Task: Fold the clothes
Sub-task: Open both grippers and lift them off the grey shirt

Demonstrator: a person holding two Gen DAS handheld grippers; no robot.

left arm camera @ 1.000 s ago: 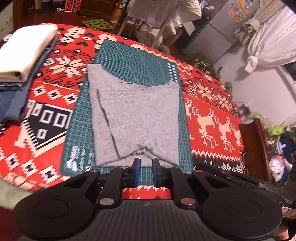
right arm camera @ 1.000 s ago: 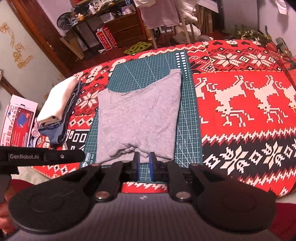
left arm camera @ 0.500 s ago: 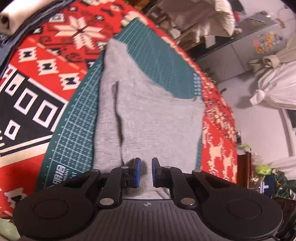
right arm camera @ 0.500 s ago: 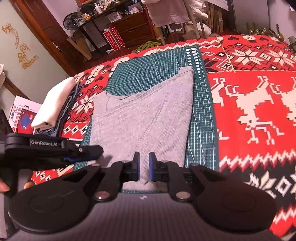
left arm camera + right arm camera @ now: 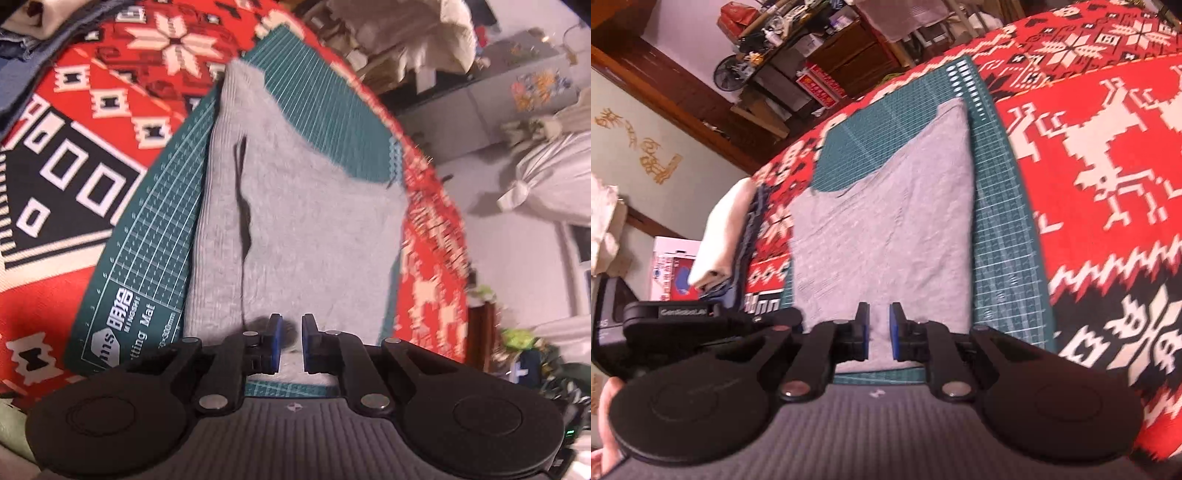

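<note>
Red, white and black patterned cloth (image 5: 1108, 155) covers the table under a green gridded cutting mat (image 5: 147, 266). Motion blur smears the room beyond, and each gripper's black body hides the mat's near edge. At centre frame lies the grey ribbed sweater (image 5: 306, 221), soft and folded to a rough rectangle. Left gripper (image 5: 290, 343) and right gripper (image 5: 879, 330) sit over its near hem, blue pads narrowly apart, pinching nothing. Folded clothes (image 5: 720, 236) are stacked at left.
</note>
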